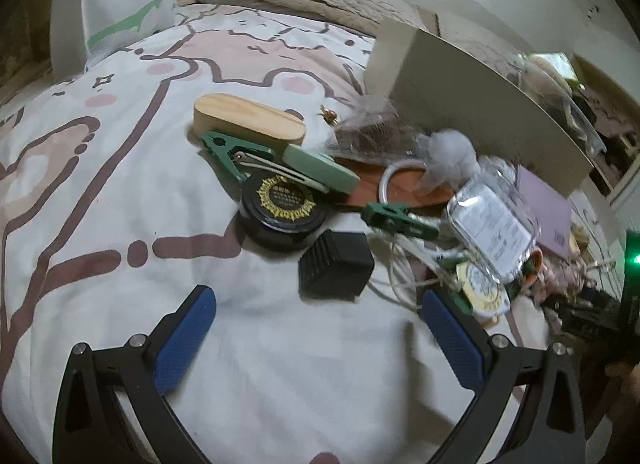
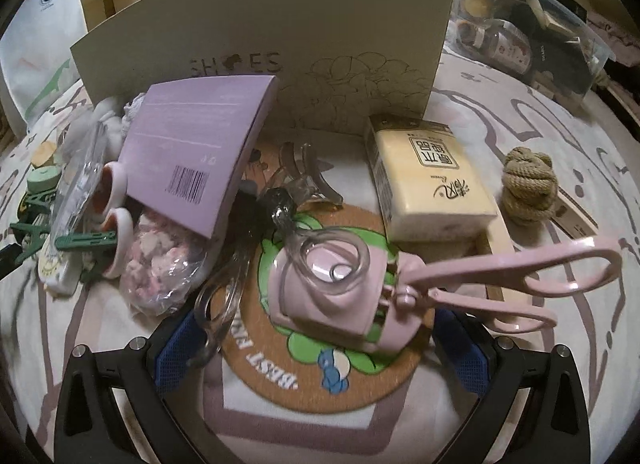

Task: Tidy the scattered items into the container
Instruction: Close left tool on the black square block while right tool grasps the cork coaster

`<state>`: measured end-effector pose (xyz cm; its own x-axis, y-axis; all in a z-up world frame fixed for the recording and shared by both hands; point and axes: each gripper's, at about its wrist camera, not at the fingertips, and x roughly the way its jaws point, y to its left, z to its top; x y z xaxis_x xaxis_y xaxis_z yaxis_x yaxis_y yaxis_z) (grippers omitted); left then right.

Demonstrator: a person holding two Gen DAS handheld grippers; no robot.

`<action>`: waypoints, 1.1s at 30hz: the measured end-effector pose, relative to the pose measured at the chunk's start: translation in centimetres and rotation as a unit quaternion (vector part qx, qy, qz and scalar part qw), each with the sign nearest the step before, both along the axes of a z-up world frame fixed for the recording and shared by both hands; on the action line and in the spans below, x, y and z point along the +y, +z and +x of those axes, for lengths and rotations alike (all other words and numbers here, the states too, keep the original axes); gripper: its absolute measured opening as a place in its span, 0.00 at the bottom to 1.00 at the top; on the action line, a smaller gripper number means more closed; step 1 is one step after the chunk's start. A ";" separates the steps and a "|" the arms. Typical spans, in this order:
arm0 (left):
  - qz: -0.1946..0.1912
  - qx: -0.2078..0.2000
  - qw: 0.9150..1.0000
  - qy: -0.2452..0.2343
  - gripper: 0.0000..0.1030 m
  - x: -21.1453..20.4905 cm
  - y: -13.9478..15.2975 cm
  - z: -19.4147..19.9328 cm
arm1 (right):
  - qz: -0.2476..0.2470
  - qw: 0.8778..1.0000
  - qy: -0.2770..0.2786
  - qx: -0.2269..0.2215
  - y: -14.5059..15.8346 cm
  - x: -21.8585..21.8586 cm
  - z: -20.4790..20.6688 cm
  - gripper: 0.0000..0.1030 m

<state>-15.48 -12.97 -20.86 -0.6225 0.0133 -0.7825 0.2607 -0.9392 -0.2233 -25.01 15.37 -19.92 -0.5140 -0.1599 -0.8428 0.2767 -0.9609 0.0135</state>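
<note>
We have barely begun: both grippers hover with jaws apart and nothing in them, and every item lies loose on the bed. The left gripper (image 1: 318,306) faces a black cube (image 1: 336,266), a black round tin (image 1: 282,208) and green clips (image 1: 236,158). The right gripper (image 2: 320,334) sits near a pink eyelash curler (image 2: 400,284) on a cork coaster (image 2: 312,360) reading "BEST". Far behind stands the beige shoe box (image 2: 260,28), printed "SHOES", likely our container; we cannot see inside. A purple box (image 2: 200,144) shows a barcode.

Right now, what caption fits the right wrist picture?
Open right gripper over a pink curler on a cork mat.
</note>
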 end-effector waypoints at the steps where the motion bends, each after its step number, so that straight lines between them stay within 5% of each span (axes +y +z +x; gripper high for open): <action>1: -0.006 0.001 1.000 0.007 1.00 0.1 0.0 -0.2 | -0.004 1.000 0.000 0.000 0.0 0.1 0.0 1.00; 9: -0.073 0.012 0.997 -0.008 0.97 1.5 -0.3 -1.2 | -0.008 1.000 0.000 0.015 -0.2 0.3 0.4 1.00; 14: -0.085 0.032 0.996 -0.005 0.74 1.8 -0.5 -0.9 | -0.011 1.000 -0.002 0.029 -0.1 0.1 0.8 1.00; 17: -0.059 0.052 0.997 -0.017 0.54 1.6 -0.3 -0.6 | -0.012 0.999 -0.005 0.046 0.0 0.0 1.2 1.00; 22: -0.036 0.064 0.997 -0.009 0.32 0.8 -0.5 -0.3 | -0.014 0.998 -0.007 0.056 0.1 -0.1 1.5 0.98; 33: -0.084 0.055 0.994 -0.035 0.31 3.3 -0.1 0.2 | -0.044 0.996 -0.005 0.075 1.2 0.7 2.8 0.97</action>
<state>-15.30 -9.67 -20.92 -0.7060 -0.0663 -0.7051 0.1763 -0.9807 -0.0842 -22.24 16.09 -18.71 -0.6346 -0.2240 -0.7397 0.2721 -0.9605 0.0574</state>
